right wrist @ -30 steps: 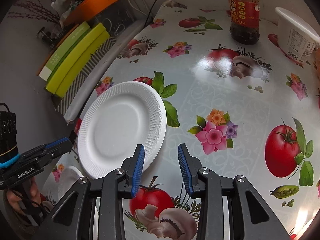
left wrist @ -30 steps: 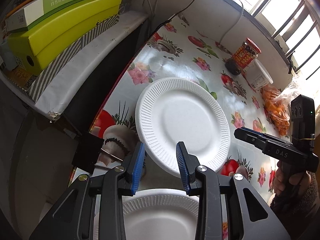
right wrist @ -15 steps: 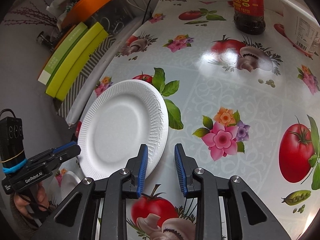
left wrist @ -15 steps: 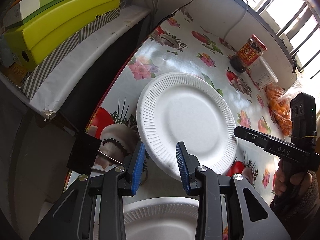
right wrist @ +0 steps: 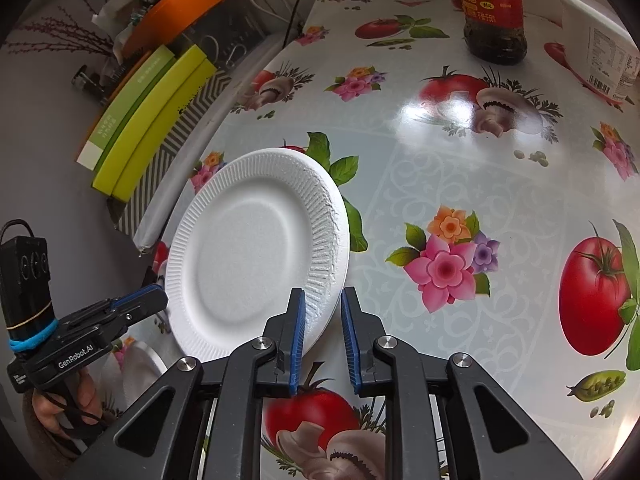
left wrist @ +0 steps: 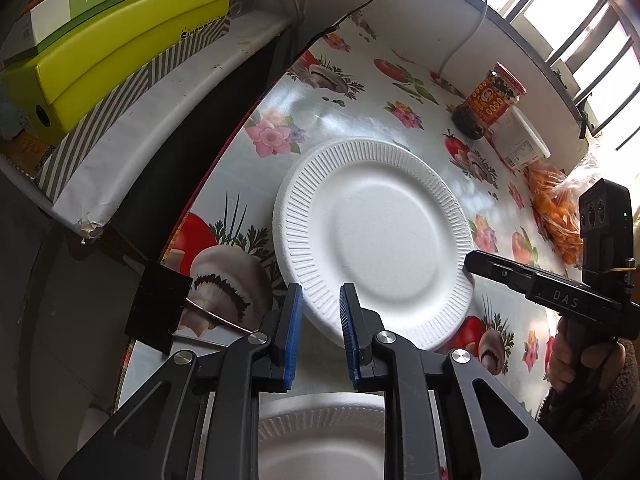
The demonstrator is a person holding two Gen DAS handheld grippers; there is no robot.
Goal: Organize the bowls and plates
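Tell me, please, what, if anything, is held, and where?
The left hand-held gripper and right hand-held gripper are closing around opposite rim edges of the foam plate; a firm grip cannot be told.

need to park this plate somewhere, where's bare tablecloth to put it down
Widest free patch: the tablecloth right of the white plate, running back to the sauce jar and white tub. Crowded: the left edge by the green boxes, and the near corner, where a second plate lies.

left gripper [left wrist: 317, 320]: angled steeply down, jaws closing, gap pretty narrow
right gripper [right wrist: 322, 322]: same steep tilt, jaws closing too
left hand [right wrist: 60, 408]: wrapped round its handle
right hand [left wrist: 576, 364]: gripping its handle, sleeve showing
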